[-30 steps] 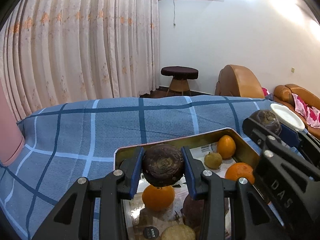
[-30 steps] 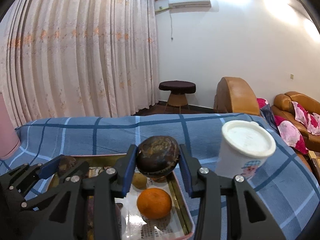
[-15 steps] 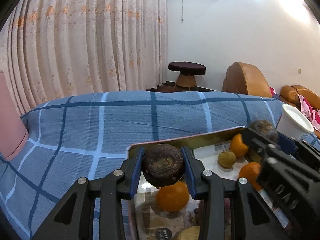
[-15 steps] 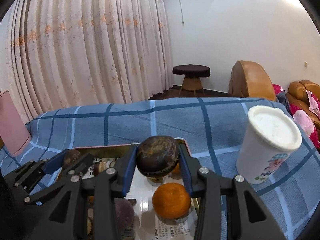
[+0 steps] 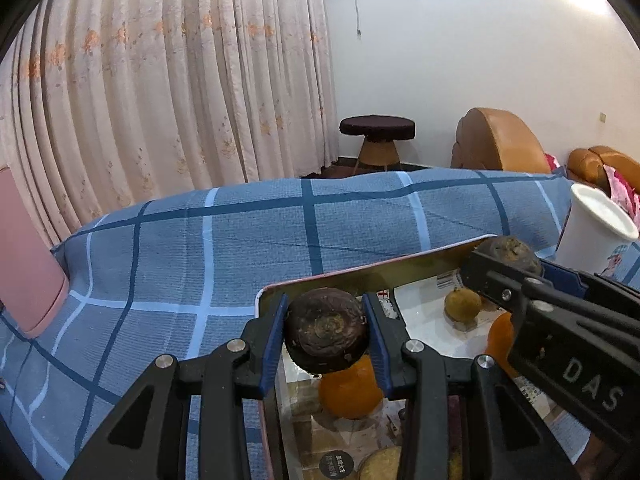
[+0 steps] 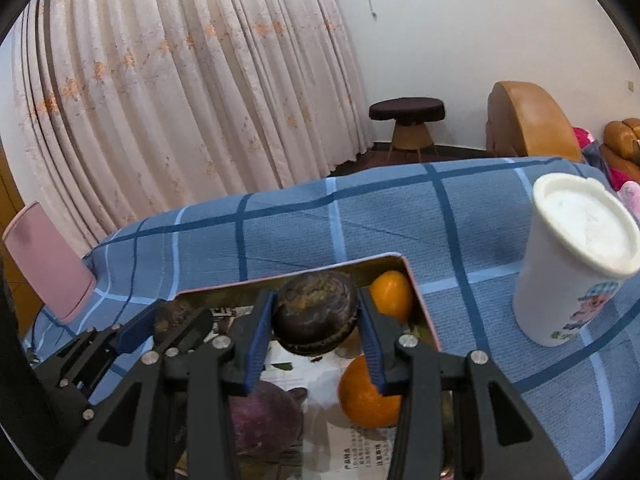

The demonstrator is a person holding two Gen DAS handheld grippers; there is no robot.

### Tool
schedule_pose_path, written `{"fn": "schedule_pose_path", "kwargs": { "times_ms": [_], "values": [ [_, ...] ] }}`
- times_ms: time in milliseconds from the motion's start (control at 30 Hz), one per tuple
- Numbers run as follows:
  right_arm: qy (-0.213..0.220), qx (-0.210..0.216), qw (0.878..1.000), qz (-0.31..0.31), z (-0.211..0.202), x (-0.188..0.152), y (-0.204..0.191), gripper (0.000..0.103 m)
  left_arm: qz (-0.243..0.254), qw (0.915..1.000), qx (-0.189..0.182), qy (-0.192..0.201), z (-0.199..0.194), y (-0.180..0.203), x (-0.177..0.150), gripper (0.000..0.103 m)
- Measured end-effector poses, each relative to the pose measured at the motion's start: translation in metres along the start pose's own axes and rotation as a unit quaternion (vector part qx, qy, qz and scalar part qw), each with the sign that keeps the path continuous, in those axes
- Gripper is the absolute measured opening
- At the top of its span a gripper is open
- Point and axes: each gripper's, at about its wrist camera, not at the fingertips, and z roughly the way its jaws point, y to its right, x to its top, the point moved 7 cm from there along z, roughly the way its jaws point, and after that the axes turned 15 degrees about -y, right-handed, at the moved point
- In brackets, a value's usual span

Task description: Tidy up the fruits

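Clamped between the blue pads of the left gripper (image 5: 326,338) is a dark, wrinkled round fruit (image 5: 326,336), held above the near left part of the metal tray (image 5: 360,276); a second dark wrinkled fruit (image 6: 315,314) is gripped in the same way by the right gripper (image 6: 316,320), above the tray's far right corner (image 6: 400,258). Both fruits are seated squarely between the pads, at the fingertips. The tray is lined with printed paper, and several fruits are seen lying in it: an orange (image 5: 350,394) directly below the left gripper's load, a small yellow-brown fruit (image 5: 463,305) further right, an orange (image 6: 392,294) in the far right corner, another orange (image 6: 366,396) below the right gripper, and a purple fruit (image 6: 266,424) to its left. A white lidded cup (image 6: 576,264) is stood upright on the blue checked cloth (image 5: 224,256), just beside the tray's right edge but apart from it. A pink object (image 6: 48,260) is seen at the cloth's far left. Compared with a second ago, both grips are unchanged, while both cameras have been swung to the right, so that more of the cloth to the tray's left is shown in the left wrist view.
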Motion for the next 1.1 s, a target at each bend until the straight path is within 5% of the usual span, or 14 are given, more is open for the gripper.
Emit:
{"fn": "schedule_pose_path", "kwargs": {
  "times_ms": [300, 400, 600, 900, 1100],
  "values": [
    [-0.043, 0.014, 0.999, 0.002, 0.023, -0.009, -0.001, 0.051, 0.005, 0.999, 0.018, -0.042, 0.013, 0.002, -0.004, 0.042],
    [-0.043, 0.044, 0.998, 0.006, 0.021, -0.011, -0.004, 0.067, 0.016, 0.9987, 0.001, -0.048, 0.011, 0.007, -0.006, 0.068],
    [0.013, 0.032, 0.999, -0.002, -0.006, -0.009, -0.009, 0.072, 0.024, 0.9978, -0.024, -0.058, 0.006, 0.012, -0.013, 0.075],
    [0.098, -0.007, 0.995, 0.034, -0.041, -0.006, 0.008, 0.093, -0.015, 0.9995, -0.025, -0.007, -0.016, -0.006, -0.008, 0.075],
    [0.164, -0.073, 0.984, 0.013, -0.061, -0.01, 0.01, 0.098, -0.027, 0.9978, 0.034, 0.049, -0.026, -0.02, -0.003, 0.075]
  ]
}}
